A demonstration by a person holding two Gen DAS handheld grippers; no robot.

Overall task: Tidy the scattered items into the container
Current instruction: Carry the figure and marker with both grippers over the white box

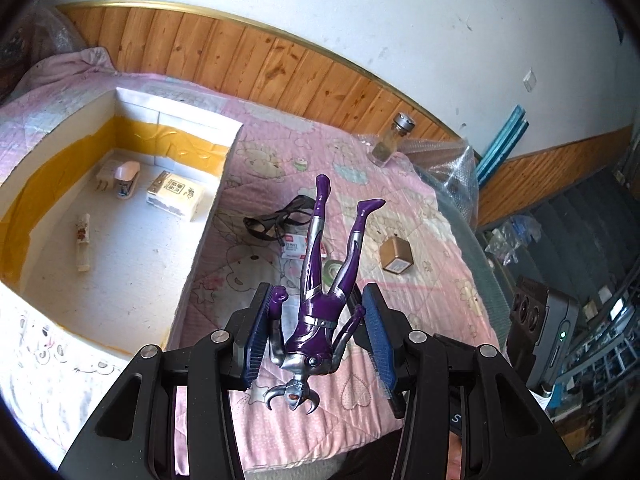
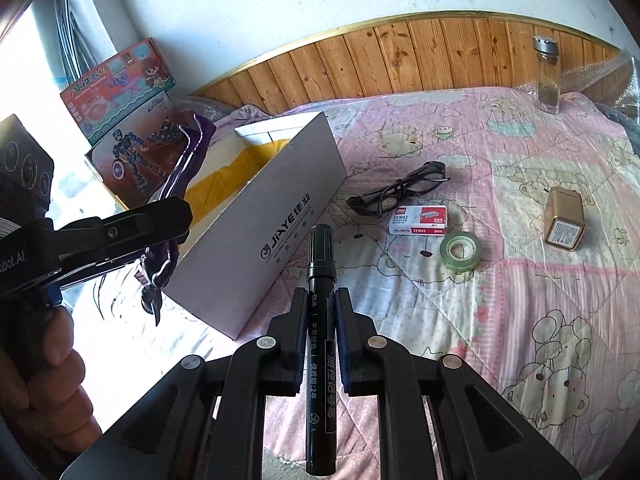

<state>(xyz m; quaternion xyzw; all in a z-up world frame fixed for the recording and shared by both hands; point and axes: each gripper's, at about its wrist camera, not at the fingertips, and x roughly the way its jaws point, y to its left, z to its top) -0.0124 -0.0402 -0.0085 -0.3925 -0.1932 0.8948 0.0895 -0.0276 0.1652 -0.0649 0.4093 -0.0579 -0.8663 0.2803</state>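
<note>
My left gripper (image 1: 318,292) is shut on a purple and silver action figure (image 1: 320,300), which hangs head down with its legs pointing away, above the pink quilt (image 1: 400,360). The white cardboard box (image 1: 216,200) with yellow tape inside lies to its left and holds a plug (image 1: 106,176), a small carton (image 1: 176,198) and a slim stick (image 1: 84,246). My right gripper (image 2: 320,294) is shut on a black marker (image 2: 320,264), cap pointing forward, close to the box's near wall (image 2: 280,216). The right wrist view shows the left gripper (image 2: 120,224) with the figure (image 2: 176,176) beside that box.
On the quilt lie black glasses (image 2: 400,194), a red and white staples box (image 2: 418,220), a tape roll (image 2: 460,254), a gold box (image 2: 564,220) and a glass jar (image 2: 548,80). Toy boxes (image 2: 120,92) lean behind the container. Bubble wrap (image 1: 452,176) borders the bed's right edge.
</note>
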